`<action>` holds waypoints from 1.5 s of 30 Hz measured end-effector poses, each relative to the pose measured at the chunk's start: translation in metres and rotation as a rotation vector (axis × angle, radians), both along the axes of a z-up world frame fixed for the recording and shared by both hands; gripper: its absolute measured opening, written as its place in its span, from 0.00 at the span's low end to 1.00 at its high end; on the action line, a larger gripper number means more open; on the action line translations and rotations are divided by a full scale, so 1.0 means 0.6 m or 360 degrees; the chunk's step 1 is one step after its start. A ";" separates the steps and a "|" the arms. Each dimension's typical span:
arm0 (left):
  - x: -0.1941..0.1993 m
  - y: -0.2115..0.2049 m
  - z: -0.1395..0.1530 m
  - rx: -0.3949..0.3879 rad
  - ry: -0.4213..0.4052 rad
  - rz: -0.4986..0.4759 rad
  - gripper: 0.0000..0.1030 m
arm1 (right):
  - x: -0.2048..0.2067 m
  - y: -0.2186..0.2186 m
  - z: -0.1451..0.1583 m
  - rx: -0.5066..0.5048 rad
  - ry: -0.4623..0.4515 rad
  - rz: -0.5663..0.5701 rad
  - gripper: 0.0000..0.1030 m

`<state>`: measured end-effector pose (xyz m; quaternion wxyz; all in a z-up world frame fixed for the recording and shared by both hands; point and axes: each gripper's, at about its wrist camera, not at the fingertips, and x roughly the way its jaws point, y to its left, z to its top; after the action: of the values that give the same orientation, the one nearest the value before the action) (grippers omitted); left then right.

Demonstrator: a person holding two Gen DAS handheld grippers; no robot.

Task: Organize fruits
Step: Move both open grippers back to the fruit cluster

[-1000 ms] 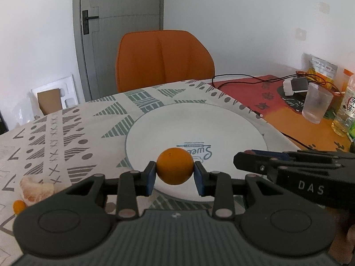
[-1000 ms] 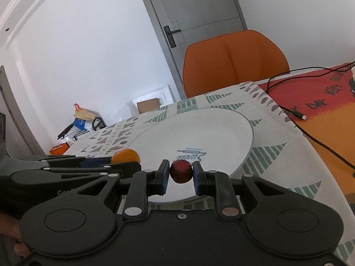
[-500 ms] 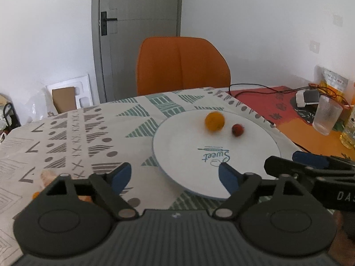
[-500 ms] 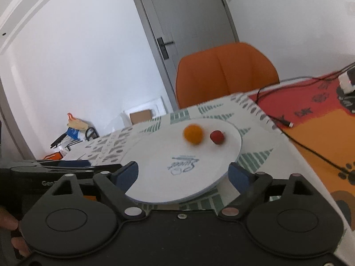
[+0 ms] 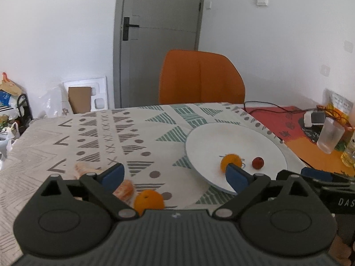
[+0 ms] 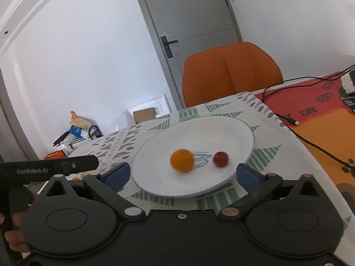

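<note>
My left gripper (image 5: 174,175) and right gripper (image 6: 182,174) both stood wide apart, holding nothing. On the round white plate (image 6: 233,133) just beyond my right gripper lay a smooth orange fruit (image 6: 182,160) and, just right of it, a small glossy red fruit (image 6: 220,159). Near my left gripper, another orange fruit (image 5: 149,201) rested on the patterned tablecloth (image 5: 133,137), beside peeled segments (image 5: 125,191).

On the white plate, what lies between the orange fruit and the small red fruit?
Only bare plate with its blue printed logo lies between the orange fruit and the red fruit, clearest in the right wrist view.
</note>
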<state>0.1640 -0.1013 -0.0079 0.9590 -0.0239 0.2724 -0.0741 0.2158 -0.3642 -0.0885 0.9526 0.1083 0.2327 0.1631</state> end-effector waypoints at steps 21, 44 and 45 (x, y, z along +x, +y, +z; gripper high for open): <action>-0.069 0.136 0.009 -0.0088 -0.0040 0.0212 0.96 | -0.017 0.101 0.007 -0.0040 0.0042 0.0159 1.00; -0.070 0.205 -0.042 -0.0130 0.0058 0.0252 0.94 | -0.003 0.174 -0.020 -0.0148 0.0150 0.0313 0.85; -0.068 0.205 -0.044 -0.0128 0.0058 0.0249 0.94 | -0.001 0.176 -0.023 -0.0146 0.0159 0.0320 0.82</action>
<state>0.1232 0.0215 -0.0345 0.9551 -0.0850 0.2838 -0.0093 0.2152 -0.2587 -0.1021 0.9226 0.0486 0.2968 0.2415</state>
